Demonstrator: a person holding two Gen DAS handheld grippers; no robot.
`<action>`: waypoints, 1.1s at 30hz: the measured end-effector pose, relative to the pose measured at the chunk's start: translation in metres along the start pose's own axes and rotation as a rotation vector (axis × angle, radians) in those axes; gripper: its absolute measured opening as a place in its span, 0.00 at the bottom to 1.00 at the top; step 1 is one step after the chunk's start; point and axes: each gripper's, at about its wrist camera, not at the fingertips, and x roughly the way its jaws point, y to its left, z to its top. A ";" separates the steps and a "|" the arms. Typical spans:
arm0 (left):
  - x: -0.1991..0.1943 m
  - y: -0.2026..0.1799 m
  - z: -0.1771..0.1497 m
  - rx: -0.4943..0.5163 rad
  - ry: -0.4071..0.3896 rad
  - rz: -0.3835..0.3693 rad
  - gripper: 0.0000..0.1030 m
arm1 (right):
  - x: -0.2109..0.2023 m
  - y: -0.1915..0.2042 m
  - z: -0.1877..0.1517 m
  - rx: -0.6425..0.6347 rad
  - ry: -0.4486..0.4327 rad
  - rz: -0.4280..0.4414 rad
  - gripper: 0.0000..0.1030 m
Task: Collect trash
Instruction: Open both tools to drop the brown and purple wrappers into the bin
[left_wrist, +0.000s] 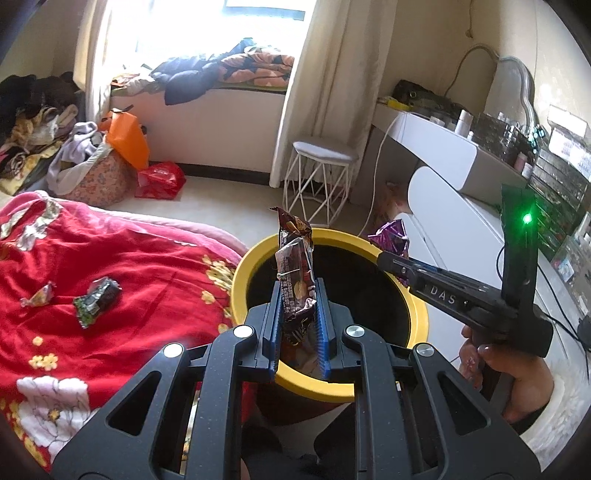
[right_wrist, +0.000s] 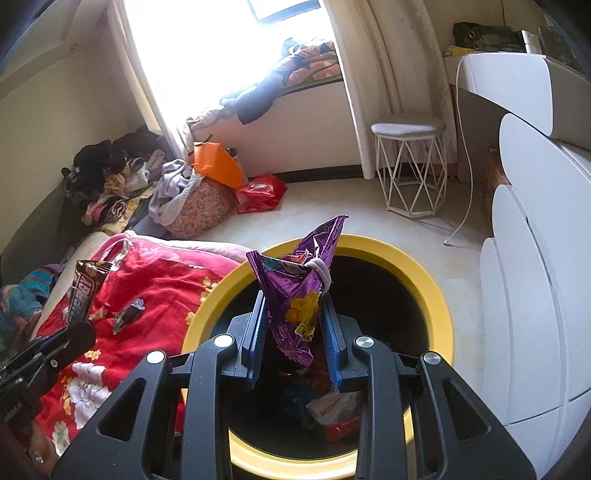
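1. Left wrist view, centre of the frame: the left tool (left_wrist: 297, 295) is clenched on a brown snack wrapper (left_wrist: 295, 266), which stands upright between the blue pads over the open mouth of the yellow-rimmed bin (left_wrist: 243, 273).
2. Right wrist view, centre: the right tool (right_wrist: 295, 314) grasps a crumpled purple snack bag (right_wrist: 295, 291), also above the bin (right_wrist: 432, 291). A pale elastic band (right_wrist: 319, 267) loops around the bag near its top. Other wrappers already lie at the bottom of the bin.
3. Both packets look like thin foil film: very light, limp and crinkly, with nothing breakable in them. I judge they may cling to the ribbed pads or flutter sideways instead of falling straight, so letting go well inside the rim seems wise.
4. At the left of the left wrist view, two more pieces lie on the red blanket (left_wrist: 110, 258): a dark green-edged wrapper (left_wrist: 96, 301) and, just beside it, a small pale candy wrapper (left_wrist: 38, 295).
5. These small ones lie flat on soft fabric. Pinching a raised twisted end or a puffed middle would probably serve best; pressing down risks catching the blanket along with the wrapper.
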 end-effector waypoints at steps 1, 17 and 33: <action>0.003 0.000 0.000 0.002 0.006 -0.001 0.11 | 0.000 -0.002 0.000 0.001 0.003 -0.001 0.26; 0.048 -0.009 -0.004 0.020 0.090 -0.019 0.11 | 0.013 -0.020 -0.009 0.002 0.072 -0.015 0.26; 0.066 -0.008 0.005 -0.006 0.094 -0.033 0.53 | 0.009 -0.028 -0.009 -0.004 0.097 -0.017 0.37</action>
